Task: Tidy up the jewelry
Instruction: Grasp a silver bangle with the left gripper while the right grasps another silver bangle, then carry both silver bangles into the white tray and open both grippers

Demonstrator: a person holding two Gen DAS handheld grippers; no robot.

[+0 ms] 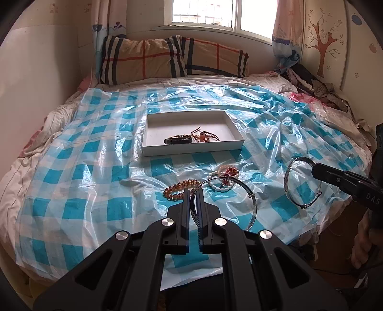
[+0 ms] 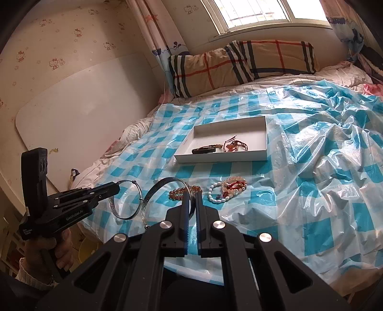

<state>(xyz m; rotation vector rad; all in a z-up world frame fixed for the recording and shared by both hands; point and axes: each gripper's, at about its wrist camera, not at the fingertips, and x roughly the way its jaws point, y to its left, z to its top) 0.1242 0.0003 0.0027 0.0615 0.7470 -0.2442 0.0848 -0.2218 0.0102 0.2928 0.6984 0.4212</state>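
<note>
Bed's covered in blue-check plastic, and both the left gripper (image 1: pixel 193 191) and right gripper (image 2: pixel 190 195) have jaws clenched on a silver bangle (image 1: pixel 239 189) each, white tray (image 1: pixel 191 150) dead ahead mid-frame, roughly equidistant.

A bed (image 1: pixel 59 134) fills the room, its near part covered by a crinkled blue-and-white checked plastic sheet (image 1: pixel 95 181). At the far end a long plaid pillow (image 1: pixel 172 58) lies against the wall under a bright window (image 1: pixel 222 12), with patterned curtains (image 1: pixel 284 28) hanging on both sides. A heap of dark clothes (image 1: pixel 318 88) sits at the far right corner of the bed. A tree sticker (image 1: pixel 323 45) decorates the right wall. A white board (image 2: pixel 81 105) leans against the left wall, which has cartoon-cat wallpaper (image 2: pixel 55 63).
</note>
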